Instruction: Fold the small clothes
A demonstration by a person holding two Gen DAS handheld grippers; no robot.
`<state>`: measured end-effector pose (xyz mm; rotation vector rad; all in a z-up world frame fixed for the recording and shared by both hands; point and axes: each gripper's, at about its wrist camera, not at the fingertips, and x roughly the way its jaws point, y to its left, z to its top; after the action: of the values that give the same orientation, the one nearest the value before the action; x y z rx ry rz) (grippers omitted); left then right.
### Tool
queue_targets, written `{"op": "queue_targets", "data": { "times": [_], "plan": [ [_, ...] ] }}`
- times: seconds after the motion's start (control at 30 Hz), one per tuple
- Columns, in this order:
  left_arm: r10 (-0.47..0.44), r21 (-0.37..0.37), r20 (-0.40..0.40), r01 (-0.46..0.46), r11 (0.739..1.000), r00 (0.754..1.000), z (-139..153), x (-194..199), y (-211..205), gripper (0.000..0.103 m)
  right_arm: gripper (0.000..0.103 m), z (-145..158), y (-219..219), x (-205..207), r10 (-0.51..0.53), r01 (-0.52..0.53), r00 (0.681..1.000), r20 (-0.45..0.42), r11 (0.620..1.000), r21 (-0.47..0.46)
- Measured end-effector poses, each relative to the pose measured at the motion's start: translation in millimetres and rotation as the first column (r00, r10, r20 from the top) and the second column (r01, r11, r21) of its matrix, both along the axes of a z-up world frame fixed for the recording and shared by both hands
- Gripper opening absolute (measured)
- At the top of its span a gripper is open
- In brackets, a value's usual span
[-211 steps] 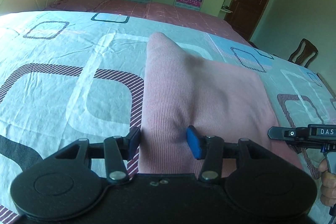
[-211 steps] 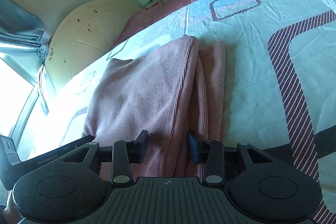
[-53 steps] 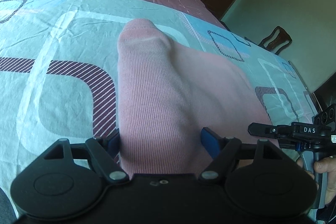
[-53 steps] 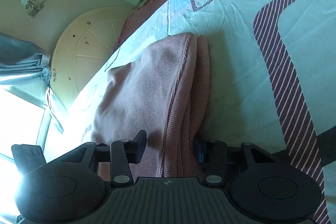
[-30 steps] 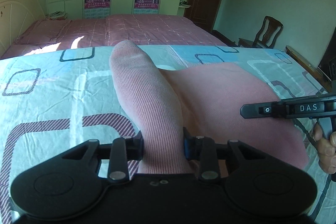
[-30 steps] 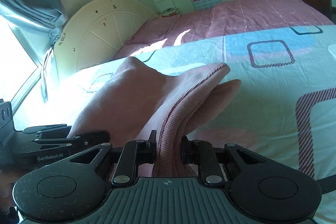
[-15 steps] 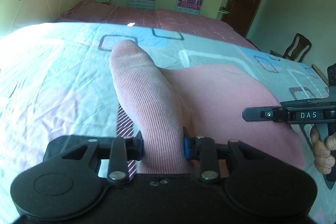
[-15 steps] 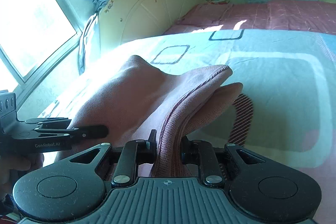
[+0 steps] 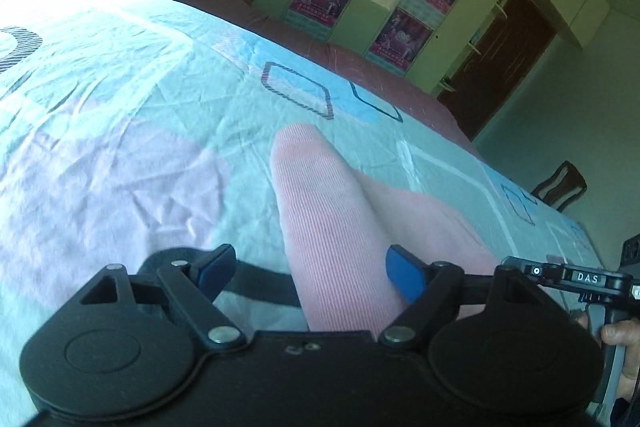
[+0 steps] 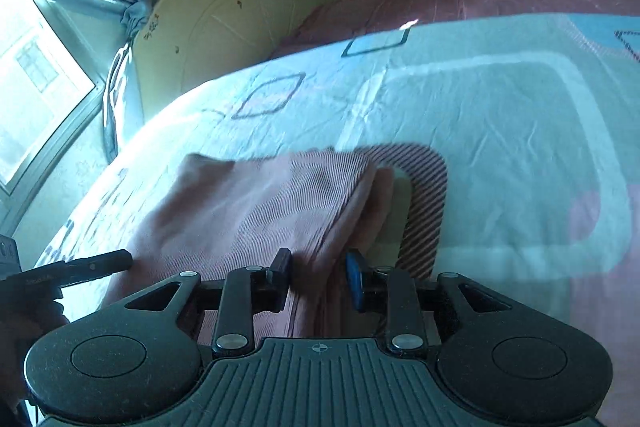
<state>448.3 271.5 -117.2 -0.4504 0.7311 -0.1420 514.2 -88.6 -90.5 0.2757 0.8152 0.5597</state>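
I lowered the pink garment (image 9: 336, 239) onto the bedsheet (image 9: 120, 131); left gripper (image 9: 308, 269) jaws just opened, releasing its fold.

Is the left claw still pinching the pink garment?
Apart. The left wrist view shows the left claw just opened wide; the pink garment lies between the pads with clear gaps on both sides.

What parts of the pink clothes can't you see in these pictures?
- Left wrist view: the near end of the pink garment is hidden behind the left gripper.
- Right wrist view: its near edge is hidden behind the right gripper; motion blur smears its far edge.
- Its kind: folded, cannot tell.
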Motion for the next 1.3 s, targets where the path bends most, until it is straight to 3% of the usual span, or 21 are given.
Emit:
{"op": "queue_targets", "data": {
  "times": [0.13,0.23,0.27,0.33,0.4,0.53,0.63,0.73,0.83,0.9,0.97,1.03,1.13,1.23,1.3],
  "plan": [
    [0.012,-0.026,-0.017,-0.012,1.0,1.0,-8,31,4,0.08,0.028,10,25,13,0.041,-0.034,0.995,0.09,0.996,-0.077],
    [0.003,-0.069,-0.035,-0.005,0.998,0.999,-18,40,3,0.079,0.028,-7,52,17,0.128,-0.115,0.988,0.089,0.983,-0.142],
    [-0.001,-0.05,-0.029,0.0,0.999,1.0,-18,39,2,0.077,0.028,-16,58,16,0.151,-0.133,0.985,0.086,0.973,-0.186],
    [0.05,0.162,-0.051,-0.041,0.986,0.997,-20,37,-7,0.06,0.024,-37,65,15,0.158,-0.133,0.985,0.062,0.944,-0.301],
    [0.084,0.213,-0.064,-0.069,0.975,0.994,-22,39,-7,0.059,0.021,-41,60,13,0.143,-0.115,0.987,0.075,0.95,-0.291],
    [0.059,0.231,-0.067,-0.042,0.972,0.996,-8,35,-8,0.059,0.022,-36,62,12,0.133,-0.103,0.989,0.07,0.939,-0.328],
    [0.05,0.239,0.002,-0.049,0.97,0.999,14,10,-8,0.06,0.022,-14,56,0,0.096,-0.066,0.991,0.088,0.954,-0.291],
    [0.0,0.205,0.057,-0.012,0.979,0.998,24,-28,-20,0.059,0.022,1,47,-27,0.133,-0.108,0.987,0.093,0.966,-0.236],
    [-0.073,0.286,0.044,0.058,0.956,0.996,18,-40,-50,0.059,0.022,-7,59,-51,0.22,-0.183,0.971,0.098,0.939,-0.292],
    [-0.053,0.326,-0.011,0.054,0.944,0.999,2,-39,-60,0.06,0.022,-20,64,-53,0.228,-0.191,0.971,0.066,0.916,-0.352],
    [-0.013,0.295,-0.016,0.017,0.955,1.0,-8,-42,-54,0.069,0.021,-29,59,-52,0.214,-0.179,0.975,0.061,0.916,-0.359],
    [0.007,0.27,-0.021,-0.001,0.963,1.0,-5,-44,-48,0.067,0.015,-27,57,-53,0.212,-0.174,0.975,0.065,0.911,-0.374],
    [-0.015,0.284,0.005,0.013,0.959,1.0,12,-66,-51,0.058,0.015,-17,53,-63,0.211,-0.166,0.974,0.077,0.907,-0.386],
    [-0.046,0.291,0.017,0.039,0.956,0.999,19,-94,-60,0.058,0.015,-4,46,-83,0.232,-0.188,0.968,0.098,0.924,-0.333],
    [-0.043,0.302,0.013,0.037,0.953,0.999,15,-108,-65,0.058,0.016,-5,49,-99,0.293,-0.244,0.949,0.117,0.915,-0.32]
  ]
}}
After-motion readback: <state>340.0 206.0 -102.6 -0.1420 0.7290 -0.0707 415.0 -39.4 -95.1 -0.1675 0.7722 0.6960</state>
